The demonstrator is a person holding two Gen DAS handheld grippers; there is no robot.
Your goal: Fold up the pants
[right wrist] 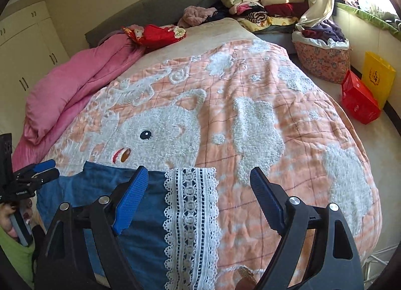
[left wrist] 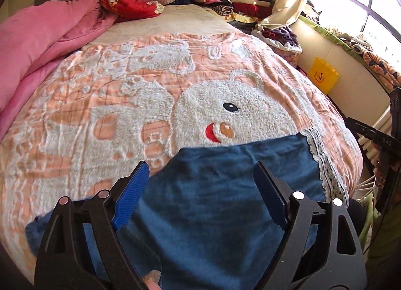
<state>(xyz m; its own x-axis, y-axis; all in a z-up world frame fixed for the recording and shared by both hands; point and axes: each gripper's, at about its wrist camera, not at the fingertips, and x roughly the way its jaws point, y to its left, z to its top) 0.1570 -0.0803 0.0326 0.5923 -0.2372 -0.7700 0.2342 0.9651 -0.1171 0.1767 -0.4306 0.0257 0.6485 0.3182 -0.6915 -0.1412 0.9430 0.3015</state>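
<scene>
Blue pants (left wrist: 213, 189) with a white lace hem (left wrist: 323, 162) lie flat on the near part of the bed's peach and white blanket (left wrist: 125, 104). My left gripper (left wrist: 200, 184) is open and empty, hovering over the middle of the pants. My right gripper (right wrist: 198, 187) is open and empty over the lace hem (right wrist: 190, 214), with the blue cloth (right wrist: 140, 229) under its left finger. The left gripper also shows at the left edge of the right wrist view (right wrist: 42, 169). The right gripper's body shows at the right edge of the left wrist view (left wrist: 383, 139).
A pink quilt (left wrist: 37, 46) is bunched on the bed's left side. A red cushion (right wrist: 155, 35) lies near the headboard. Stacks of folded clothes (right wrist: 263, 1) sit at the far corner. A floral basket (right wrist: 323, 59), a red bag (right wrist: 358, 101) and a yellow bag (right wrist: 378, 76) stand on the floor at right.
</scene>
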